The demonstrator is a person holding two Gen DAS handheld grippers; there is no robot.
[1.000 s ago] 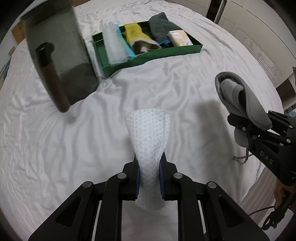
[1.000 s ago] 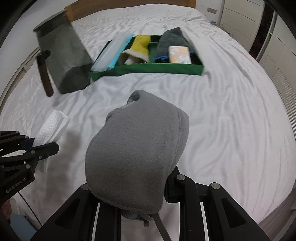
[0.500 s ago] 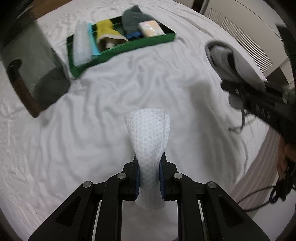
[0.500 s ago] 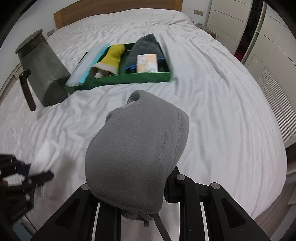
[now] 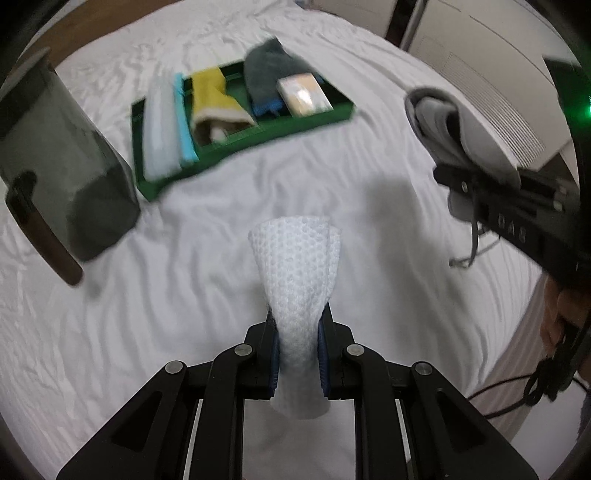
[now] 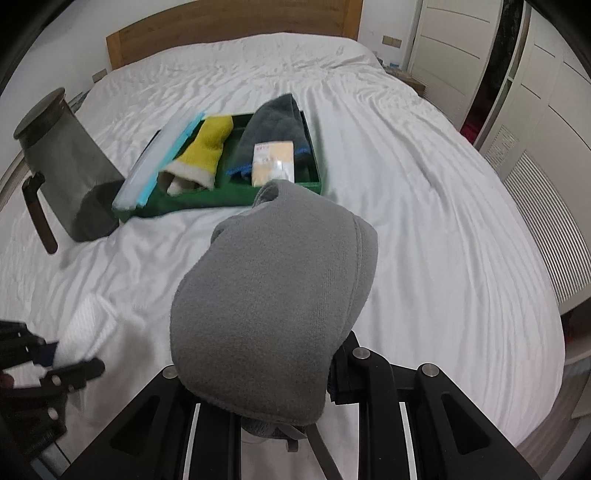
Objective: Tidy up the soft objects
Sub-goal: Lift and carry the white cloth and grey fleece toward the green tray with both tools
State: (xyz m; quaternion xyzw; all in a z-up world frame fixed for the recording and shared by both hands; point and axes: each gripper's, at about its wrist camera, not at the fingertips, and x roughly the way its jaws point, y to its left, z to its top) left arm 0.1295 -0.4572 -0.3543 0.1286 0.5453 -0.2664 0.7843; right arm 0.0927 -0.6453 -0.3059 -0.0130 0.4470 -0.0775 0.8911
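My left gripper (image 5: 297, 341) is shut on a white textured cloth (image 5: 295, 266) and holds it above the white bed. It also shows blurred in the right wrist view (image 6: 55, 363) at the lower left. My right gripper (image 6: 258, 373) is shut on a folded grey fleece cloth (image 6: 273, 306) that covers its fingers; it shows in the left wrist view (image 5: 476, 173) at the right. A green tray (image 5: 258, 131) lies farther up the bed and holds a clear-and-blue item, a yellow glove (image 6: 210, 147), a dark grey towel (image 6: 273, 125) and a small packet (image 6: 273, 162).
A dark grey bin (image 5: 62, 158) with a brown handle stands on the bed left of the tray (image 6: 221, 197). A wooden headboard (image 6: 229, 26) is at the far end. White cupboards (image 6: 546, 110) stand to the right. The bed's edge is near me.
Both grippers have risen and swung while keeping their cloths; the tray and bin have shifted in both views. The right gripper now sits higher at the right of the left wrist view.
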